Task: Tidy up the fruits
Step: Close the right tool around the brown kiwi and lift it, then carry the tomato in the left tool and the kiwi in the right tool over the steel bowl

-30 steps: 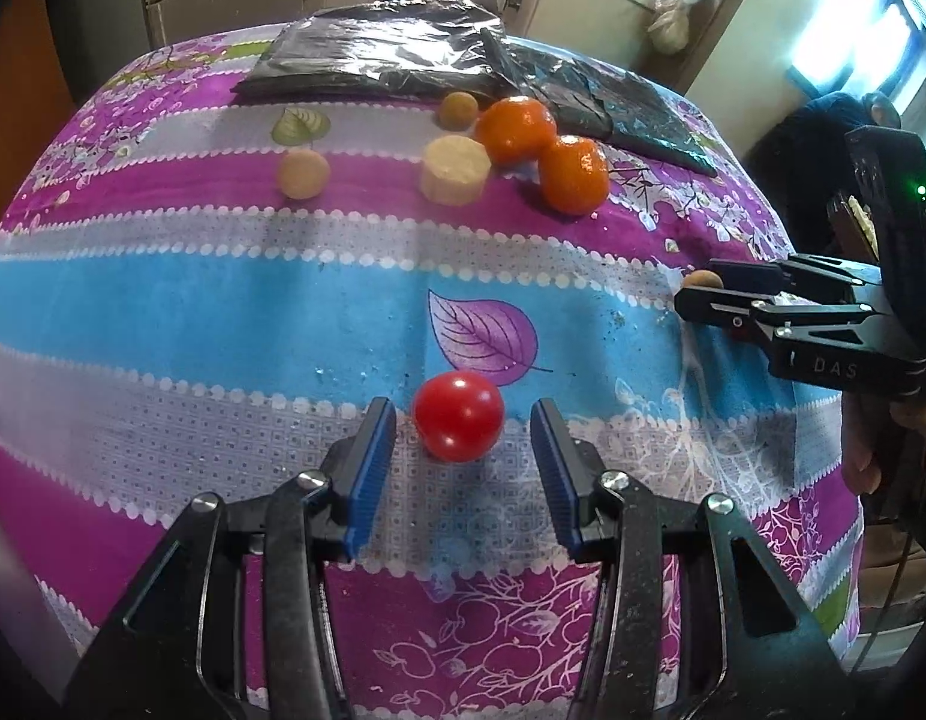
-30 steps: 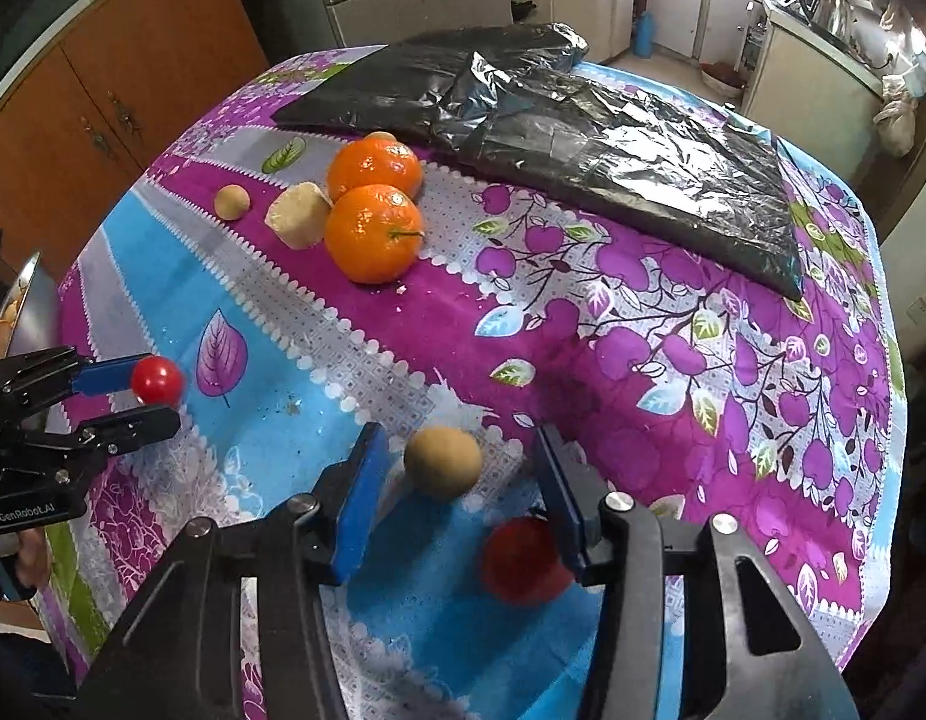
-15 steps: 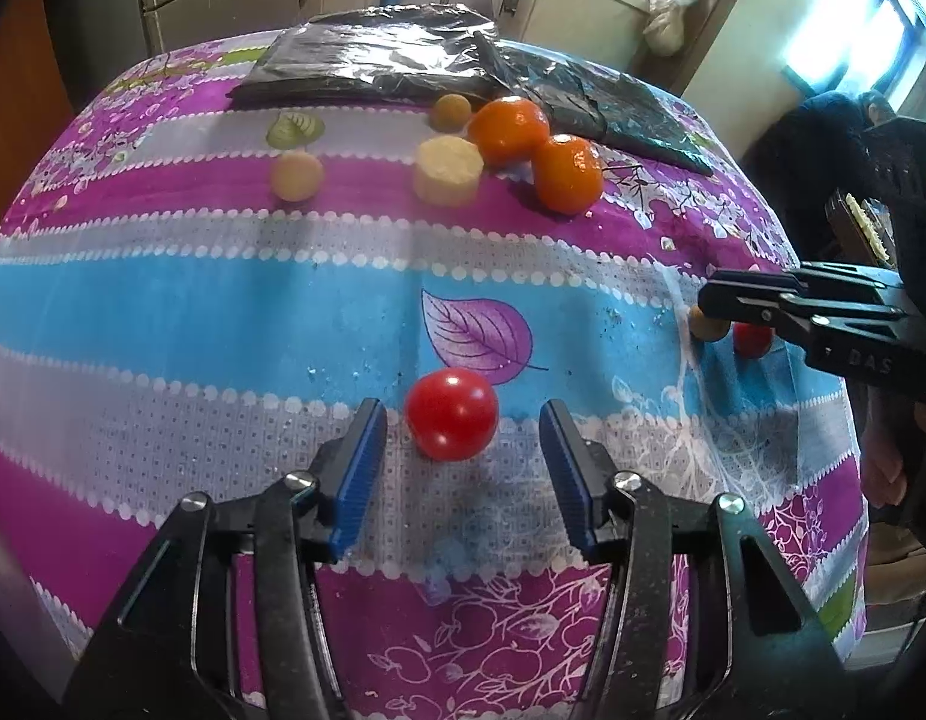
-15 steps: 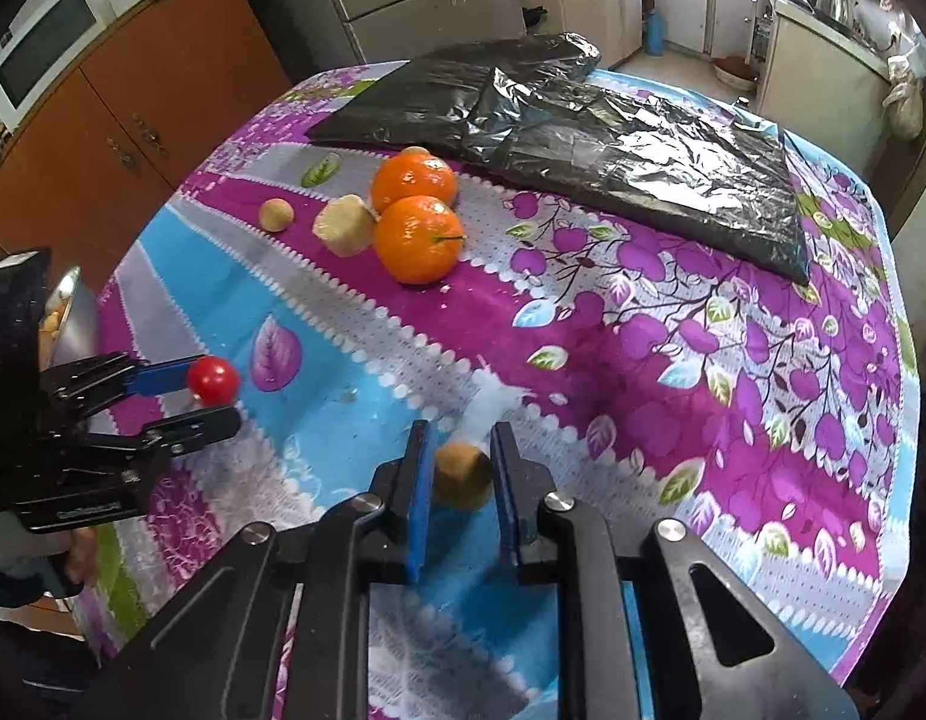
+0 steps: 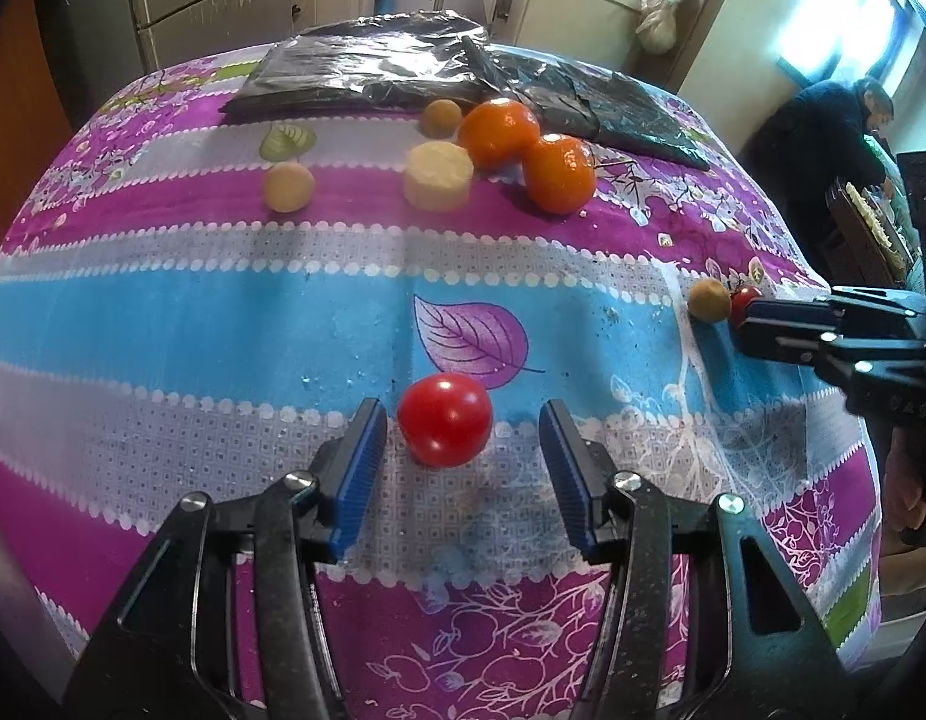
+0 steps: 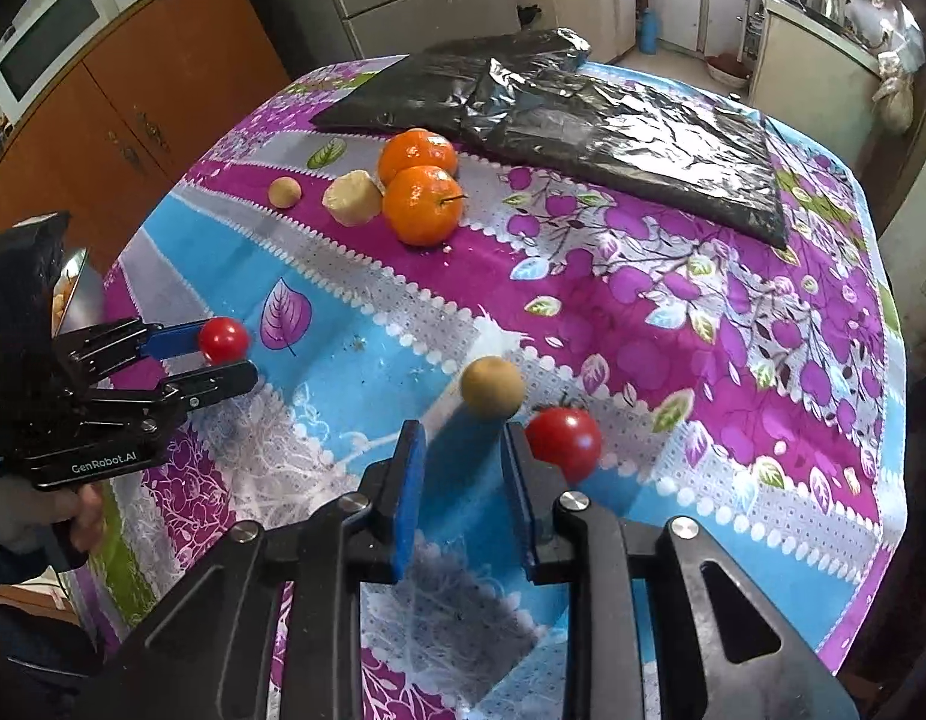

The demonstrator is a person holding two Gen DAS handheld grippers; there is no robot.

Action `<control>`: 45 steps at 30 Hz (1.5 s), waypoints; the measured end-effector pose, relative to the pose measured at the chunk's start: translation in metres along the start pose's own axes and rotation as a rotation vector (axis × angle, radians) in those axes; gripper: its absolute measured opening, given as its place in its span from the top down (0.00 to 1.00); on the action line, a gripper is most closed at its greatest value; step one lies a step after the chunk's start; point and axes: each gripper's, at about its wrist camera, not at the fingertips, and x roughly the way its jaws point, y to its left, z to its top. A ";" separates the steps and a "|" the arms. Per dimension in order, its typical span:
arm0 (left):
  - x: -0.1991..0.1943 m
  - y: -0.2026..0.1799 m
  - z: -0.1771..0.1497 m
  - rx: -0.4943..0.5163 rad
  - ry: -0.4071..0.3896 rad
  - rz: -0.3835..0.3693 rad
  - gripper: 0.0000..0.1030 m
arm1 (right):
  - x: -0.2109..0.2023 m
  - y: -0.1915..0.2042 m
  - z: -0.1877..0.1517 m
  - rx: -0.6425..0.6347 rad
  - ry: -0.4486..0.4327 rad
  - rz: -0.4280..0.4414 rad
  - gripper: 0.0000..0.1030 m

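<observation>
**On the patterned cloth: two small fruits awaiting a soft pinch**

On the left, the spread left gripper (image 5: 457,468) flanked a glossy red cherry tomato (image 5: 444,419), likely slippery and bruisable. Rightward, the right gripper (image 6: 460,492) gaped, empty, behind a firm-looking tan round fruit (image 6: 492,387).

Red tomato (image 5: 444,427) on purple-blue floral tablecloth (image 5: 223,324).

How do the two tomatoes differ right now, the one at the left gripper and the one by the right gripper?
The left tomato sits between the open fingers of the left gripper, untouched; the right tomato lies outside the right gripper, beside its right finger. The left tomato stands alone on the cloth; the right tomato lies next to a small tan fruit. Both are red, round and resting on the tablecloth.
</observation>
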 end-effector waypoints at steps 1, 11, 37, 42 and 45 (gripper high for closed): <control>0.000 0.000 0.000 0.000 0.000 -0.001 0.48 | -0.001 0.002 0.002 -0.008 -0.010 -0.011 0.71; 0.000 -0.001 0.000 -0.001 0.000 -0.009 0.48 | 0.011 0.004 0.017 -0.140 0.016 -0.070 0.65; -0.021 -0.008 0.003 0.014 -0.045 -0.031 0.70 | -0.019 0.003 0.025 -0.045 -0.067 -0.070 0.72; -0.063 -0.008 0.018 0.013 -0.124 -0.019 0.70 | -0.052 0.025 0.038 -0.071 -0.134 -0.043 0.72; -0.098 -0.004 0.024 -0.002 -0.179 0.015 0.70 | -0.071 0.046 0.050 -0.106 -0.180 -0.001 0.72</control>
